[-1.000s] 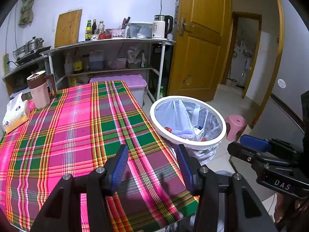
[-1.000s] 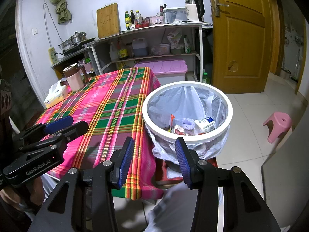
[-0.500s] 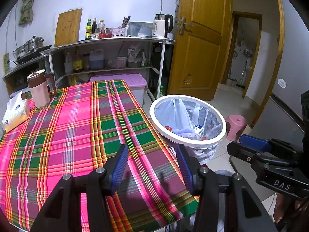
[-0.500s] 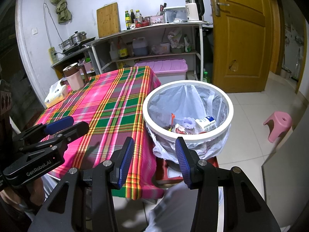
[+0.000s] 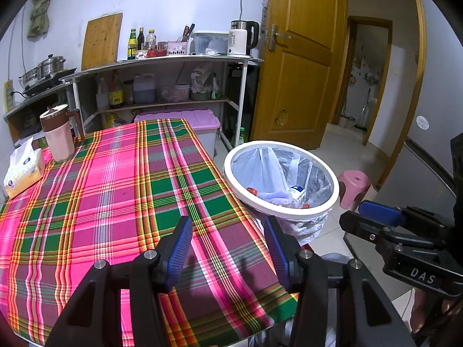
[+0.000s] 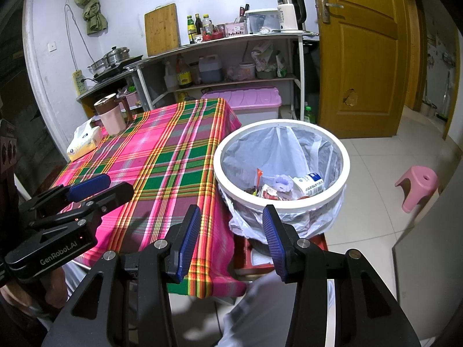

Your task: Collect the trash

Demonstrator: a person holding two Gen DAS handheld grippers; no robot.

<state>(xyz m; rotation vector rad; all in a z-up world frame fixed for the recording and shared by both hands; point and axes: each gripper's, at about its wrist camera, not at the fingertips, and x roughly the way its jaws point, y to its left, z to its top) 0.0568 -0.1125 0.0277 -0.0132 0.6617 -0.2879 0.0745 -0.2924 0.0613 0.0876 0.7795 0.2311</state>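
A white-rimmed trash bin [image 5: 279,212] [image 6: 282,198] lined with a clear bag stands on the floor beside the table. Wrappers and a small white bottle [image 6: 309,185] [image 5: 296,193] lie inside it. My left gripper [image 5: 227,228] hovers open above the near right part of the plaid tablecloth [image 5: 115,190], with nothing between its blue pads. My right gripper [image 6: 231,218] is open too, hanging empty over the table's corner and the bin's near edge. Each gripper shows in the other's view: the right gripper [image 5: 367,214] at the right edge, the left gripper [image 6: 95,185] at the left.
A pink lidded cup [image 5: 58,136] and a tissue pack [image 5: 23,170] sit at the table's far left. Behind stand a loaded shelf unit [image 5: 173,60] and a purple-lidded bin [image 5: 191,121]. A wooden door [image 5: 301,57] and a pink stool [image 6: 416,185] are to the right.
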